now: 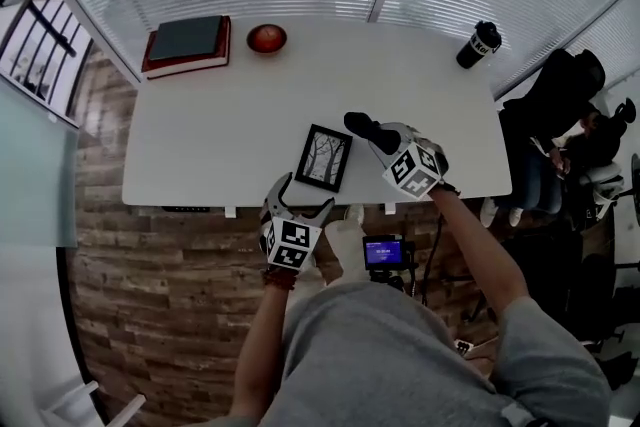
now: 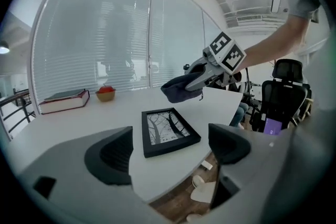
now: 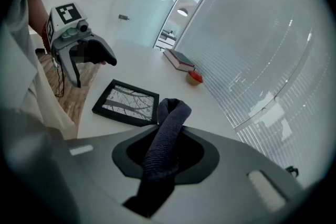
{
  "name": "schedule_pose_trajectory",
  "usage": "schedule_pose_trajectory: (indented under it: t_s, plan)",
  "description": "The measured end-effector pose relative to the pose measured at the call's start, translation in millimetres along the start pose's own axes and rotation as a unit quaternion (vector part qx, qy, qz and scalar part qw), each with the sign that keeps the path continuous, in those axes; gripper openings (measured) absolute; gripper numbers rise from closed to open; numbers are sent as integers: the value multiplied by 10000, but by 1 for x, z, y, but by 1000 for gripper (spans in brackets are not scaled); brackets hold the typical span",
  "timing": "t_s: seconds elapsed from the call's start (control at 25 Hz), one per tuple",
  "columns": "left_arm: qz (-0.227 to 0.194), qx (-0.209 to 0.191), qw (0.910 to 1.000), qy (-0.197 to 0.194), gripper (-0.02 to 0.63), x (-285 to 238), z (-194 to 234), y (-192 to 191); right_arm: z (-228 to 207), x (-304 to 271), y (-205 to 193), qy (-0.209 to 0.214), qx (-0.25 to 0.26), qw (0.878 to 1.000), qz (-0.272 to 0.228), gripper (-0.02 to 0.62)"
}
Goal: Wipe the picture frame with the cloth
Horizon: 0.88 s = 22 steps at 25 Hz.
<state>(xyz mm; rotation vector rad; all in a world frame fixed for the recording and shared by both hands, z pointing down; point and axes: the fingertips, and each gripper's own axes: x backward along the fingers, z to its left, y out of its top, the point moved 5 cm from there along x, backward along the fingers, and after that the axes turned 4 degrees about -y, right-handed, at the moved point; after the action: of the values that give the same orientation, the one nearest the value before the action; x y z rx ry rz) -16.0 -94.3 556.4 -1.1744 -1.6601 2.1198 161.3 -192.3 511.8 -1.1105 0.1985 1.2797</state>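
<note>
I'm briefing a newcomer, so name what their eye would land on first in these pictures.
The black picture frame with a tree print lies flat near the front edge of the white table. Just right of it, the right gripper is clamped on a dark cloth held above the table, while the left gripper stands open and empty at the table's near edge.

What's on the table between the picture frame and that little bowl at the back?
Nothing: the head view shows only bare white table between the picture frame and the bowl.
</note>
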Motion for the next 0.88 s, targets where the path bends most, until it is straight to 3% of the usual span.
schedule_pose_trajectory:
  t_s: [0.2,0.4,0.56,0.68,0.88]
  plan:
    - [435,-199,9985,-252,455,-29,8,-10,12,-39,-7,668,291,9958,548,84]
    - [819,-432,9948,-423,468,-47,10,-22,42,-57,-10,1436,724,9833,855,84]
    - [1018,-733,9912,-423,468,-54,4,-29,54,-62,-15,1656,855,9780,941,83]
    - [1014,-724,9915,-370,465,-53,4,-29,62,-58,-14,1854,957,9735,940,83]
    - [995,-745,9916,-351,469,-54,4,-27,64,-57,-14,1802,1010,9735,985,83]
